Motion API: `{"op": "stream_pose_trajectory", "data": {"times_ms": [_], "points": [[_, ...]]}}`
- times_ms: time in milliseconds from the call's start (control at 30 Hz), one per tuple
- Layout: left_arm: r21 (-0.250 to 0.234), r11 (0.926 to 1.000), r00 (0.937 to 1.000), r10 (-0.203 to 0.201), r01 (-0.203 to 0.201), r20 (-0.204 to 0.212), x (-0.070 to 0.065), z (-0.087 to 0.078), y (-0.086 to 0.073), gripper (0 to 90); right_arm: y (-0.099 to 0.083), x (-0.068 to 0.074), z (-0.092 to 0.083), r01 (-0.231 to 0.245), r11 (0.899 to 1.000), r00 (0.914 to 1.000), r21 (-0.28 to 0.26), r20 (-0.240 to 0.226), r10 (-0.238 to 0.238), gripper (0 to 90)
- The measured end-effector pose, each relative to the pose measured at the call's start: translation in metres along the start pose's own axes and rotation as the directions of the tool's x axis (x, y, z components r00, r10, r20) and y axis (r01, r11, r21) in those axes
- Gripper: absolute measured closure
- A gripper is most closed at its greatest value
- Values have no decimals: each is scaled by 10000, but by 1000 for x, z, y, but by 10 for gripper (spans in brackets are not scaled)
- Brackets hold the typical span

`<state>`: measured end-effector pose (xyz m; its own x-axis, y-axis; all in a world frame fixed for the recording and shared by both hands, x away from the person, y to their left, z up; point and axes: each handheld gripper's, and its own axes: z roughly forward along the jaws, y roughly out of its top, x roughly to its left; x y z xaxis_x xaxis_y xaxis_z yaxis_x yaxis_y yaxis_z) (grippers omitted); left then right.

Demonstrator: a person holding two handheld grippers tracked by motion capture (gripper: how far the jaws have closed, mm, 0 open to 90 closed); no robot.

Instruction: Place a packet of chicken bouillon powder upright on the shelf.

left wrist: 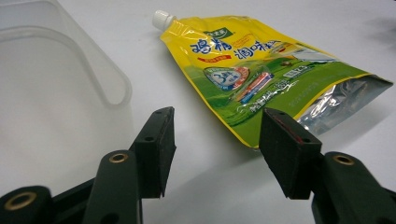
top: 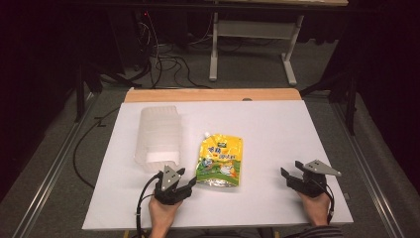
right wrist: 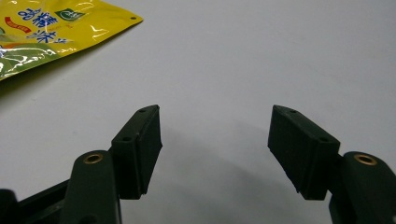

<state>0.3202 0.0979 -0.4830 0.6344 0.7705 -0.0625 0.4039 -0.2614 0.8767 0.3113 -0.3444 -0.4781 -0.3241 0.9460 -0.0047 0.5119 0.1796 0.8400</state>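
Table (top: pixel 267 129): a white sheet is laid over a wooden top; a strip of bare wood is seen along the far edge. The near edge is partly covered by the person's forearms.

Yellow spout pouch (top: pixel 221 162): laid flat near the middle of the table, white cap at the far left corner, silver bottom seam toward the near side. In the left gripper view the pouch (left wrist: pixel 261 79) is seen just beyond the jaws, its near edge close to the right-hand jaw; contact cannot be told. The print on it is too small to be read. In the right gripper view the pouch (right wrist: pixel 51 32) is cut off by the top left corner of the frame.

Translucent plastic container (top: pixel 158 136): placed left of the pouch, near it, lying with its opening toward the near side. Its near end is partly hidden behind the left gripper. In the left gripper view the container (left wrist: pixel 60 79) is cut off at the left and top.

Left gripper (top: pixel 184 182): held at the near side, between container and pouch. Its jaws are seen spread apart, with bare table between them.

Right gripper (top: pixel 292 171): held at the near right, well apart from the pouch. Its jaws are spread wide over bare table.

Hands: the left hand (top: pixel 162 210) and right hand (top: pixel 315 207) are partly cut off by the bottom edge.

Background: the floor beyond the table is dim; cables and a table frame are hard to make out.
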Motion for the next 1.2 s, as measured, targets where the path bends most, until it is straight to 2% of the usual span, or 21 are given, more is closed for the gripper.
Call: {"op": "stream_pose_trajectory", "data": {"times_ms": [567, 733, 933, 1100, 1200], "points": [[178, 9998, 9998, -89, 92, -159, 0, 2, 1, 433, 0, 0, -2, -62, 9999, 10000, -97, 36, 62, 347], [128, 9999, 9998, -12, 14, -177, -1, 1, 0, 433, 0, 0, -2, -54, 9999, 10000, -96, 1, 54, 347], [102, 9997, 9988, 239, -235, -428, -4, 1, 1, 422, 0, 0, -2, -70, 9999, 10000, -112, -24, 70, 348], [-95, 10000, 9991, -10, 6, -416, -2, -1, 1, 407, 0, -1, -2, -48, 9999, 10000, -114, -58, 48, 348], [-116, 9999, 9988, 11, -17, -488, -2, -1, 1, 403, 0, -1, -1, -65, 9999, 10000, -101, -67, 64, 347]]}}
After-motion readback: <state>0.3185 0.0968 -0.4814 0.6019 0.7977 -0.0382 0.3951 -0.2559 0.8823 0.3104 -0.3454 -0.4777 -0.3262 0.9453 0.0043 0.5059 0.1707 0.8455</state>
